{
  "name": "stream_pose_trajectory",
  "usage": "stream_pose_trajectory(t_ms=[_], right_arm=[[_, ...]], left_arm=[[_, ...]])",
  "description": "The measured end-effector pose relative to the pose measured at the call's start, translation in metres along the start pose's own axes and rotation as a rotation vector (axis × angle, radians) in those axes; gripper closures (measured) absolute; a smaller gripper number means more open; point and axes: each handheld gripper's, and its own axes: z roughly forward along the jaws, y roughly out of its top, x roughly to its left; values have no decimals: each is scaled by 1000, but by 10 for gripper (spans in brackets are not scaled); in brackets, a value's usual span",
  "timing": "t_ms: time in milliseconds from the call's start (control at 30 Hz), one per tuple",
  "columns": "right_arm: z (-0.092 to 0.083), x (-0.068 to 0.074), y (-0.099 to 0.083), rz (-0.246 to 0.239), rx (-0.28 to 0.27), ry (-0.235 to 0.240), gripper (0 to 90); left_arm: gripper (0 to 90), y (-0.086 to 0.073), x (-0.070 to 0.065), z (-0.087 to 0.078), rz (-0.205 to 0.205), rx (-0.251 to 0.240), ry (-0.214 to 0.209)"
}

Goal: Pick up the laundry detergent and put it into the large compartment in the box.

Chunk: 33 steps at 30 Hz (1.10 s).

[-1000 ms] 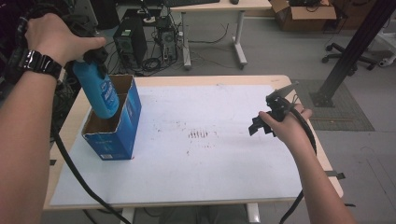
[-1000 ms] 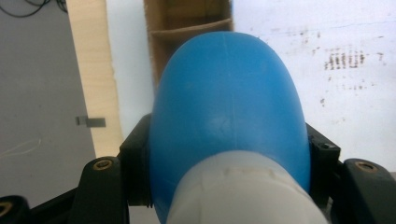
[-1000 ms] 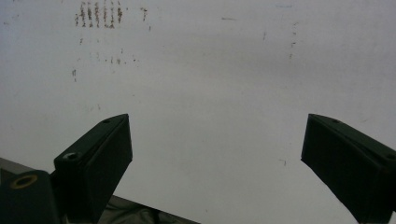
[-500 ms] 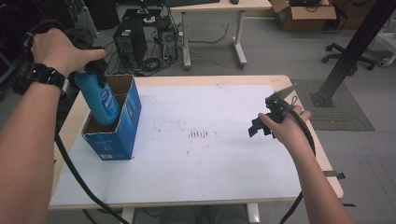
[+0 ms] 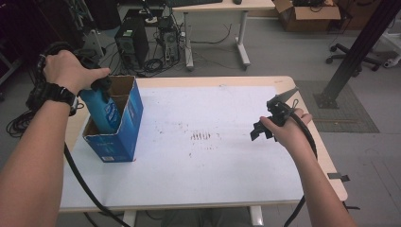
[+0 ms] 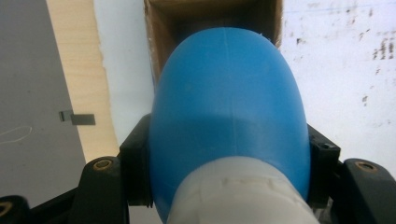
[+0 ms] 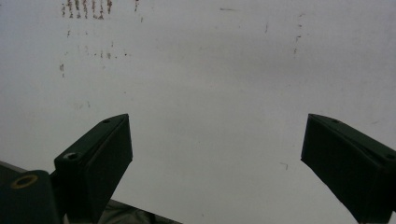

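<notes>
While the left tongs (image 5: 101,87) clench the blue bottle (image 5: 105,109) near its white cap, its long axis tilted down into the open blue box (image 5: 124,137) on the desk (image 5: 213,179), the right tongs (image 5: 265,127) hover released, well apart.

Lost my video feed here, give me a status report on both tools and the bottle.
Left tool shut on blue bottle, bottle partly down inside the open blue box. Right tool open, empty, above the white table. Nothing in the way.
</notes>
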Motion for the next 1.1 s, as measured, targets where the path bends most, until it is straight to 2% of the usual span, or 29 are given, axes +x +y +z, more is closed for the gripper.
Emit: stream_pose_trajectory(t_ms=[633,800,1100], right_arm=[[12,-3,-2,4,17,2,90],[13,-3,-2,3,21,3,90],[16,-4,-2,-1,24,2,90]], left_arm=[[373,1,-3,51,-8,64,-17],[373,2,-4,63,-3,83,-9],[373,2,-2,77,-3,97,-14]])
